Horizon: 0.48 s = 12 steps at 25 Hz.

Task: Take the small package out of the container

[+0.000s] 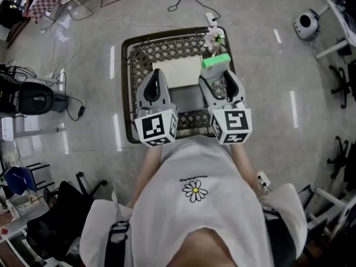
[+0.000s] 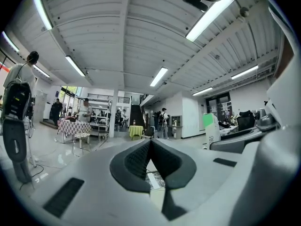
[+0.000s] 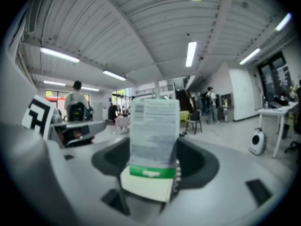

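Observation:
A dark woven basket (image 1: pixel 127 88) stands on the floor in front of me, seen in the head view. Inside it lie a cream flat box (image 1: pixel 177 71) and a grey item (image 1: pixel 188 99). My right gripper (image 1: pixel 217 75) is over the basket's right side, shut on the small white package with a green band (image 1: pixel 215 62). In the right gripper view the package (image 3: pixel 154 135) stands upright between the jaws of the right gripper (image 3: pixel 153 161). My left gripper (image 1: pixel 157 75) hovers over the basket's left half. Its pads (image 2: pixel 141 159) are pressed together with nothing between them.
An artificial flower (image 1: pixel 213 38) sits at the basket's far right corner. Cables and a black device (image 1: pixel 36 99) lie on the floor to the left. A white round machine (image 1: pixel 305 25) and chair bases (image 1: pixel 340 85) are to the right. People stand far off in both gripper views.

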Available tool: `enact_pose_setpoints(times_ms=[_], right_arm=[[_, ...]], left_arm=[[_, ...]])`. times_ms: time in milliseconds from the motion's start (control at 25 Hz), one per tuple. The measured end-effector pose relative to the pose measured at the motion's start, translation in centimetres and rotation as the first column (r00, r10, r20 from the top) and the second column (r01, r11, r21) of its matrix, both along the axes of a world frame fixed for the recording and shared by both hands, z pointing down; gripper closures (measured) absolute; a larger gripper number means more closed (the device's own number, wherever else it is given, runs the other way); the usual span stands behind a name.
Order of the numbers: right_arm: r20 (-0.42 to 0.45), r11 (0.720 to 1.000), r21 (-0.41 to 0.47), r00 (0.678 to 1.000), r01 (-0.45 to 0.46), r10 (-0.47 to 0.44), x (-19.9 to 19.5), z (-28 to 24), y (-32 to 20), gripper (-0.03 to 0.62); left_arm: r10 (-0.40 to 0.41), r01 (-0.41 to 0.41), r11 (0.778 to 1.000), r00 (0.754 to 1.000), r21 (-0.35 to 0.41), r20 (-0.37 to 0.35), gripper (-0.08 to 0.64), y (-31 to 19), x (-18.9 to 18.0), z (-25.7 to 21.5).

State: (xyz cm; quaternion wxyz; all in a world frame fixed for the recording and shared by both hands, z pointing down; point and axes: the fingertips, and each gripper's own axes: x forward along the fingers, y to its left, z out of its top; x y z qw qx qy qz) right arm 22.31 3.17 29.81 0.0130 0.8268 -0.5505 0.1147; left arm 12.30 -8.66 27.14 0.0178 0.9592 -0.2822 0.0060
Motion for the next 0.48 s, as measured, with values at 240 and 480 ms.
enact_pose_setpoints(times_ms=[240, 480], right_arm=[[-0.008, 1.000, -0.013, 1.000, -0.023, 0.023, 0.30, 0.26, 0.26, 0.282], [-0.013, 1.000, -0.011, 1.000, -0.020, 0.020, 0.20, 0.03, 0.17, 0.282]], left_arm=[[-0.060, 0.062, 0.997, 0.997, -0.041, 0.051, 0.535, -1.07, -0.25, 1.19], [-0.050, 0.051, 0.999, 0.997, -0.010, 0.057, 0.535, -0.90, -0.06, 0.63]])
